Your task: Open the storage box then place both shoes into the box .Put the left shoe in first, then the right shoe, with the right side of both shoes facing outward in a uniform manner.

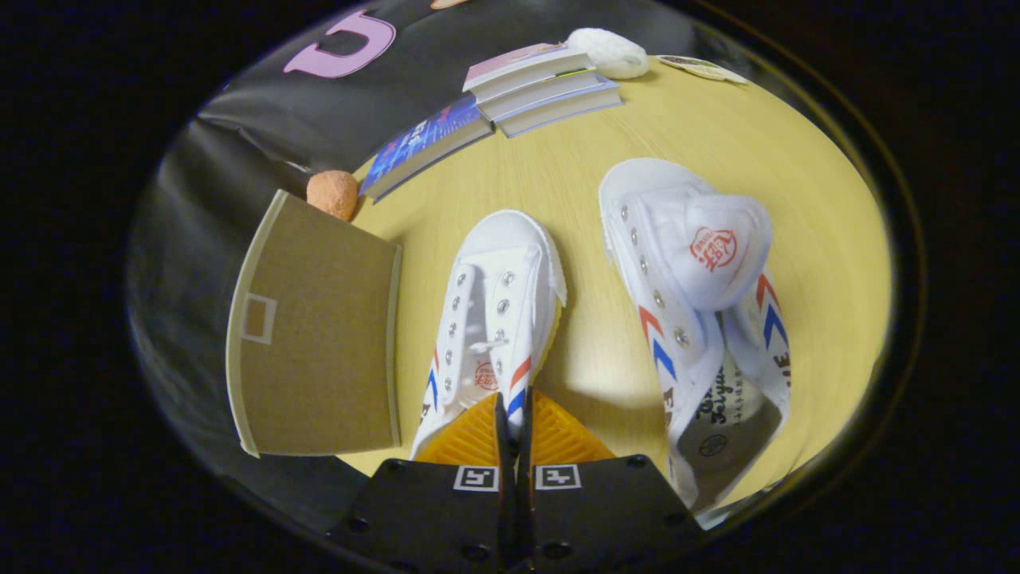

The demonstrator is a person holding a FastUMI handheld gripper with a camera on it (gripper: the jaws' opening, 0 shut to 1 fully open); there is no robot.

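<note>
Two white canvas shoes with red and blue chevrons lie on the yellow table, toes pointing away from me. My gripper is shut on the nearer shoe, its fingers pinching the striped side wall near the collar. The other shoe lies to the right of the fingers, its tongue flopped forward and its insole showing. A brown cardboard storage box with pale edges stands left of the held shoe, one flat brown face turned toward me. I cannot tell whether it is open.
Beyond the shoes a stack of books lies at the far table edge, with a blue book to its left. An orange ball sits behind the box. A white fluffy lump rests past the books.
</note>
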